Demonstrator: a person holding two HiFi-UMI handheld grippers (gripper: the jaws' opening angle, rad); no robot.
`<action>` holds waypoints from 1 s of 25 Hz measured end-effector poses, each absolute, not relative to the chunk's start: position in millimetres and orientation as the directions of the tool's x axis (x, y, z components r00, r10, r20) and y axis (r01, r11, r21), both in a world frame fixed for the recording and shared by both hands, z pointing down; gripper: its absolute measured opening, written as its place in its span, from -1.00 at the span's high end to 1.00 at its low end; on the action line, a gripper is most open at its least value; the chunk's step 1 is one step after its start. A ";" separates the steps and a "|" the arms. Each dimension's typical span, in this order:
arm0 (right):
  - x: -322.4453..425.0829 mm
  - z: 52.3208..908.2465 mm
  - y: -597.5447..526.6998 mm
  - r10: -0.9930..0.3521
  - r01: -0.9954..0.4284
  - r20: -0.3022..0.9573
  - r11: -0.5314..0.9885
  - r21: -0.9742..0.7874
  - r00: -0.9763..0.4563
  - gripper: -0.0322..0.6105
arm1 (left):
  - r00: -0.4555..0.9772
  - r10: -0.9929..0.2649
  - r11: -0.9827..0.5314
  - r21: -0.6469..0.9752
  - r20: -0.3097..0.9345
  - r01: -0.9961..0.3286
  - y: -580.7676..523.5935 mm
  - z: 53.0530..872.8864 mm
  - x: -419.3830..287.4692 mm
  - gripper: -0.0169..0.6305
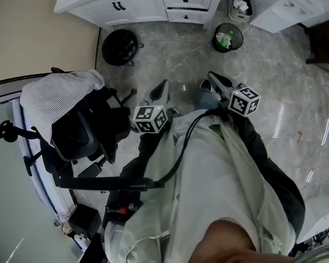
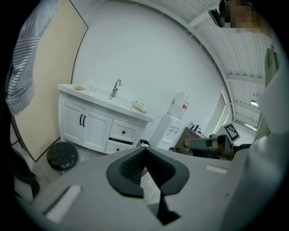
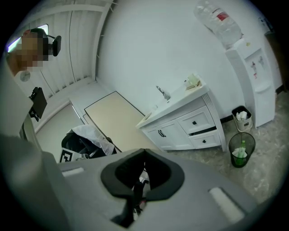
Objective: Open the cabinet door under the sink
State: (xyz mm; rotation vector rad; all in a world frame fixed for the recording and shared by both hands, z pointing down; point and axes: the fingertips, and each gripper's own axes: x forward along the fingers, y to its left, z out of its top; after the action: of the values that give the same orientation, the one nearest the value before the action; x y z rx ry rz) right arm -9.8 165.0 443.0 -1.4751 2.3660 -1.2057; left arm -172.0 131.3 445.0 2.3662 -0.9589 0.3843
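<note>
The white sink cabinet (image 1: 144,3) stands across the floor at the top of the head view. Its two doors (image 2: 83,125) with black handles (image 3: 161,133) are closed, below the faucet (image 2: 116,87). My left gripper (image 1: 161,90) and right gripper (image 1: 213,77) are held side by side in front of the person's body. Both point toward the cabinet and stay well short of it. The left gripper's (image 2: 145,150) jaws meet at the tips with nothing between them. The right gripper's (image 3: 144,153) jaws are likewise shut and empty.
A round black stool (image 1: 120,46) sits on the floor before the doors. A green mesh bin (image 1: 227,36) and a small bin (image 1: 240,6) stand right of the cabinet, near a water dispenser (image 3: 252,76). An office chair under a striped cloth (image 1: 61,99) is close on the left.
</note>
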 end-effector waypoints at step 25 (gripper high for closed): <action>31.4 464.9 111.8 -0.658 -0.624 0.336 0.265 -0.735 -0.674 0.89 | 0.610 -0.633 -0.438 0.429 0.477 -0.790 83.4 450.2 -128.8 0.92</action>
State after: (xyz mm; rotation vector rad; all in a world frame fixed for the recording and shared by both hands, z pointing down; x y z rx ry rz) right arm 31.4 111.8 464.9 -1.2519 2.4689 -1.4057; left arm -128.8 83.4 450.2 2.2073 -1.1158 0.3247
